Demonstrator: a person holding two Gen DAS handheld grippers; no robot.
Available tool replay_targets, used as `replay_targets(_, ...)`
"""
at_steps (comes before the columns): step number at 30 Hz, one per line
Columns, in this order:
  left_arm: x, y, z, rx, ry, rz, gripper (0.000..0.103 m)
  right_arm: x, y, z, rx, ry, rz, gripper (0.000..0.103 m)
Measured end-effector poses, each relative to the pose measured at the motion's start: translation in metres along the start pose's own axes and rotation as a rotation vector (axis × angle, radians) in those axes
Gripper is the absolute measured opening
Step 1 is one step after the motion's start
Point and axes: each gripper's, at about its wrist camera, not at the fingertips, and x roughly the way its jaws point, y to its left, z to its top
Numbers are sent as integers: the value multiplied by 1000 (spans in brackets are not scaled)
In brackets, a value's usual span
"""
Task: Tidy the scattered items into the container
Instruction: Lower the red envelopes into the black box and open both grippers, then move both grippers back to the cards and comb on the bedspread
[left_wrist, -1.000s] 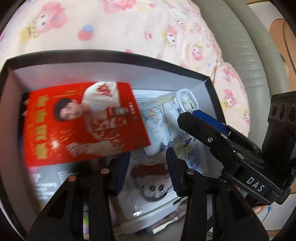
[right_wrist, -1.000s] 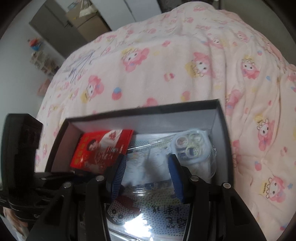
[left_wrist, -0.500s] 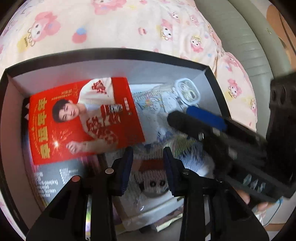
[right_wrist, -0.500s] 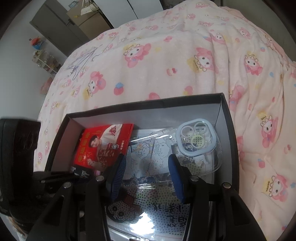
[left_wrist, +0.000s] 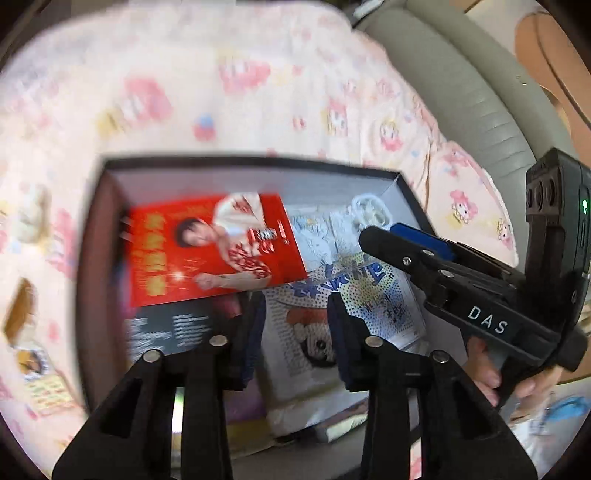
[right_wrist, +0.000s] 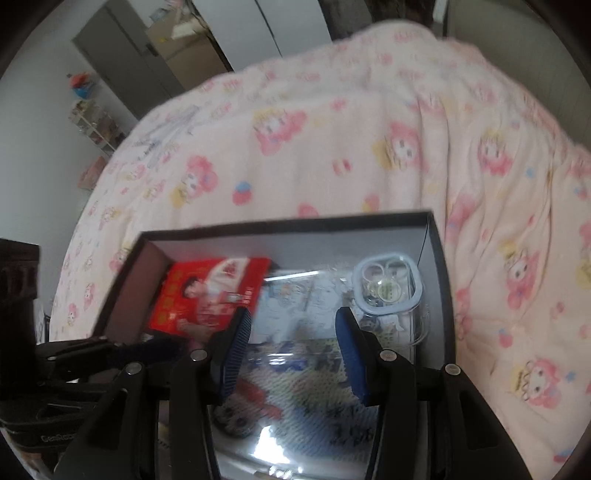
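A black box (left_wrist: 236, 162) (right_wrist: 288, 226) sits on the pink bedspread. Inside lie a red booklet with a man's photo (left_wrist: 214, 247) (right_wrist: 207, 291), cartoon sheets in plastic sleeves (left_wrist: 347, 295) (right_wrist: 310, 387) and a clear lidded tub of small rings (right_wrist: 386, 286) (left_wrist: 369, 212) in the far right corner. My left gripper (left_wrist: 295, 332) is open and empty above the box's near side. My right gripper (right_wrist: 293, 350) is open and empty over the sleeves; it also shows in the left wrist view (left_wrist: 406, 243).
The pink cartoon bedspread (right_wrist: 332, 147) surrounds the box. A grey padded headboard (left_wrist: 461, 92) runs along the right. Small cards (left_wrist: 40, 376) lie on the bed left of the box. Cupboards and shelves (right_wrist: 92, 118) stand far off.
Both grippers have pulled back and up from the box, so it looks smaller and more bedspread shows. Both stay open and empty. The box contents have not moved.
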Motion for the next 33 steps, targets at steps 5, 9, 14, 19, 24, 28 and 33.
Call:
replay_targets(5,-49,-18,-37,49,-196,24,48,-34,38,-20,-109,-62,2,44)
replay_targets(9,-56,-33,-60,46,-283,40,49,-54,67,-52,-206,-122,-41,45)
replay_targets(14,-70,-20,-94,11,-333,62,49,-69,93,-85,-259,-172,-68,47)
replay_targets(19,-86,-6,-128,-16,-369,45,49,-74,117,-114,-279,-188,-69,47)
replay_targets(24,-102,17,-160,-45,-397,110,49,-77,147,-139,-344,-202,-75,47)
replay_targets(28,-111,46,-187,-114,-423,119,49,-73,179,-159,-414,-208,-56,47)
replay_targets(33,-118,94,-215,-233,-416,187,48,-47,221,-175,-493,-153,8,47)
